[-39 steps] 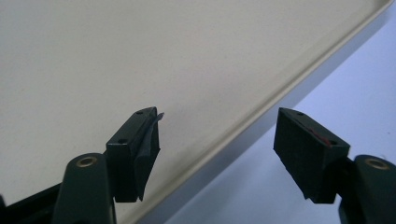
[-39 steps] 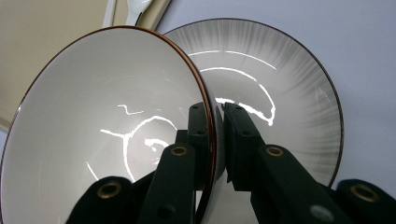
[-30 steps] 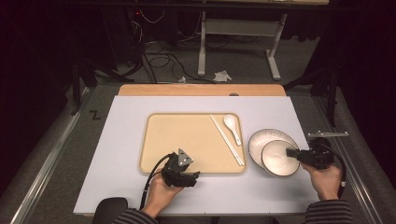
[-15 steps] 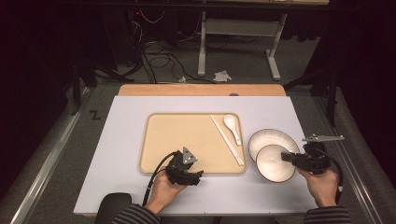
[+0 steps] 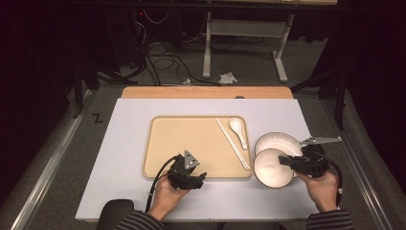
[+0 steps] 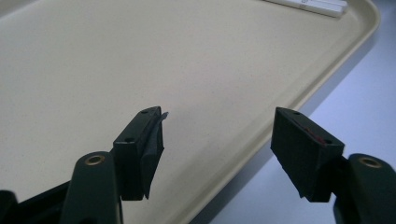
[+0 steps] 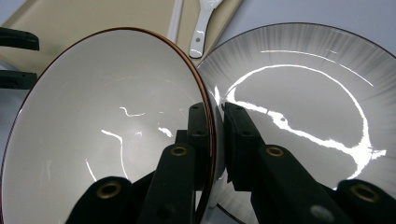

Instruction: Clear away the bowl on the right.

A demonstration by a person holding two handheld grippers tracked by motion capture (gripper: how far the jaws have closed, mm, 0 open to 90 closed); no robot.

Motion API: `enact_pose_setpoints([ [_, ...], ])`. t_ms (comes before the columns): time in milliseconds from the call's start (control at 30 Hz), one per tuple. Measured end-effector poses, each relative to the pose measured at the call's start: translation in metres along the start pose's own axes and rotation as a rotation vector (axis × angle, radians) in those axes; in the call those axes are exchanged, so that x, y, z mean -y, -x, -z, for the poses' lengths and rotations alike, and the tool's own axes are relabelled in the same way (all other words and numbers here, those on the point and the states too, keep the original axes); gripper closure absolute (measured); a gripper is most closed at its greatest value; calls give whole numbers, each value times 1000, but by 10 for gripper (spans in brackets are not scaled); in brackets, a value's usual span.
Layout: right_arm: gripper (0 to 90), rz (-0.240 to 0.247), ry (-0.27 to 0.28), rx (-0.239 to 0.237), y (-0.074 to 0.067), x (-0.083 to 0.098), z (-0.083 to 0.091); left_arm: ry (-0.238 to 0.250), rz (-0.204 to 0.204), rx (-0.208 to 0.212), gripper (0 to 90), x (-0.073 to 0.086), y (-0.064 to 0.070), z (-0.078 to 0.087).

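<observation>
The right gripper (image 7: 215,140) view alone shows its jaws clamped on the bowl's (image 7: 107,126) rim beside the plate (image 7: 308,107), whose near edge is cut off; the left gripper (image 6: 217,149) gapes empty.

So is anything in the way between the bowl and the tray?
Mostly no. The right claw pinches the bowl by its rim, just beside the tray. The chopsticks and the spoon lie along the tray's near side.

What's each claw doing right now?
Left claw: open, holding nothing, over the tray edge.
Right claw: shut on the bowl rim.
</observation>
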State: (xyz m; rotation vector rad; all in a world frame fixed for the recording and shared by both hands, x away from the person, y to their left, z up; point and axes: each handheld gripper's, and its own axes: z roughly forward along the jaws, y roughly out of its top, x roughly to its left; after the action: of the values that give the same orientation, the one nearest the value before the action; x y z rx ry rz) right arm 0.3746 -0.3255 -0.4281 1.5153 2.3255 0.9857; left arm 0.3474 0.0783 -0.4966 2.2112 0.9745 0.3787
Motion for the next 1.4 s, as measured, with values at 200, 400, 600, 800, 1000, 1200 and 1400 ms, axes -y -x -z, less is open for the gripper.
enact_pose_setpoints([
  [200,833,21,4,-17,-9,-3,-3,34,5,-20,346,0,0,4],
  [400,833,45,6,-44,-19,-8,-5,41,12,-38,347,1,-1,6],
  [600,833,66,-2,-59,-27,-13,-13,41,19,-52,347,4,-2,9],
  [800,833,92,-10,-86,-33,-19,-20,44,38,-67,347,9,-4,14],
  [1000,833,121,-17,-115,-39,-27,-30,45,61,-87,343,15,-6,19],
  [1200,833,140,-31,-145,-46,-36,-40,46,90,-110,343,23,-8,26],
  [1400,833,158,-43,-175,-52,-46,-53,42,117,-139,343,31,-10,33],
])
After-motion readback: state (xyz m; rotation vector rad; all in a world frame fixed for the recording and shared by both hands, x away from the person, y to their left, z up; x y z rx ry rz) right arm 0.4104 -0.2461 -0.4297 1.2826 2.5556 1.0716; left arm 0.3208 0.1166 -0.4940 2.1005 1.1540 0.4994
